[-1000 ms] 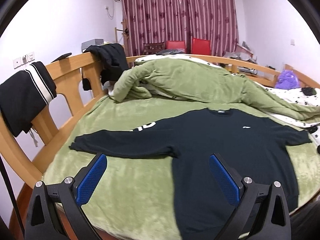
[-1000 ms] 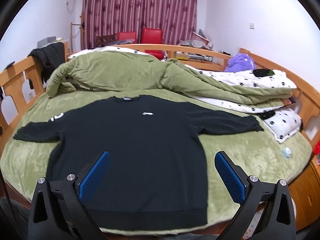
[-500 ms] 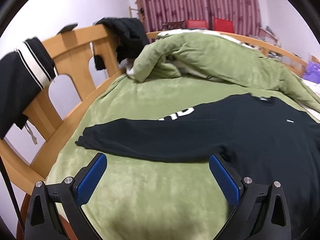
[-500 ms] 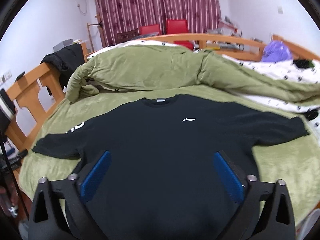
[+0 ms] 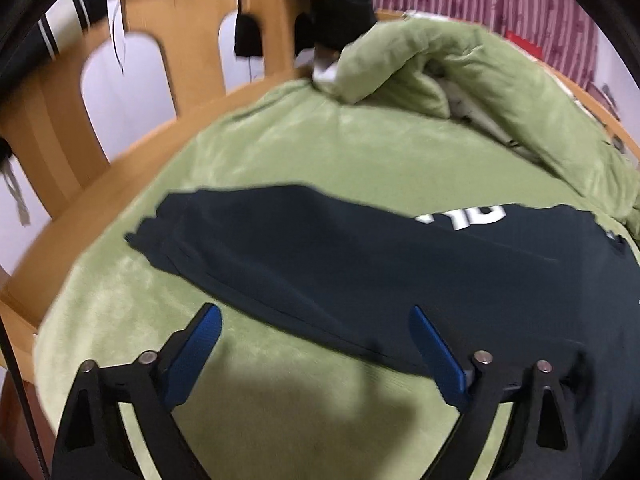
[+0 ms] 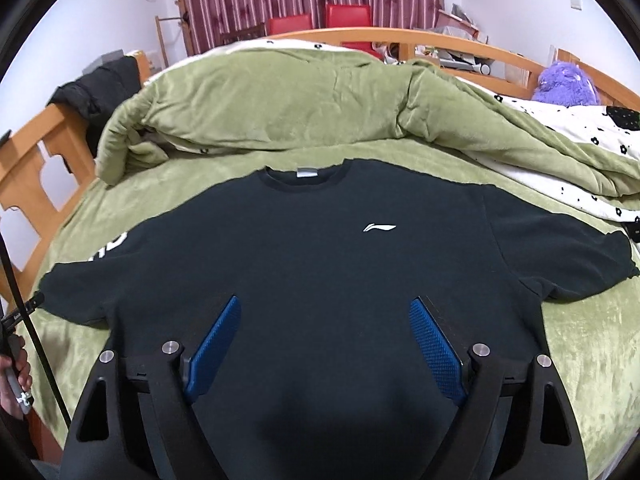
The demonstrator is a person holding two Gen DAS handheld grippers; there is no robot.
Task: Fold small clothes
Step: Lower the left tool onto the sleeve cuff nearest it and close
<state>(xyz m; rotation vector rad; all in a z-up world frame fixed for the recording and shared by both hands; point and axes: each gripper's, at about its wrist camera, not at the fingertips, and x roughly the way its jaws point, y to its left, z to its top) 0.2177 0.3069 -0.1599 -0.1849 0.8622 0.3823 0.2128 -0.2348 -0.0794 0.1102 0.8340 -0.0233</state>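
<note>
A black long-sleeved sweatshirt [image 6: 320, 264] with a small white chest logo lies flat, front up, on the green bed cover [image 6: 592, 336]. Its left sleeve [image 5: 280, 248] stretches toward the wooden bed rail, with white letters near the shoulder. My left gripper [image 5: 314, 320] is open and empty, low over the near edge of that sleeve. My right gripper [image 6: 324, 312] is open and empty above the middle of the sweatshirt's body. The hem is hidden behind the right gripper.
A bunched green duvet [image 6: 280, 100] lies behind the sweatshirt. A curved wooden bed rail [image 5: 180, 40] with dark clothes hung on it runs along the left. A purple plush toy [image 6: 564, 84] and a spotted white sheet [image 6: 580, 136] are at the far right.
My left gripper has swung left and dropped close to the left sleeve. My right gripper has moved forward and down over the sweatshirt's body. Both stayed open.
</note>
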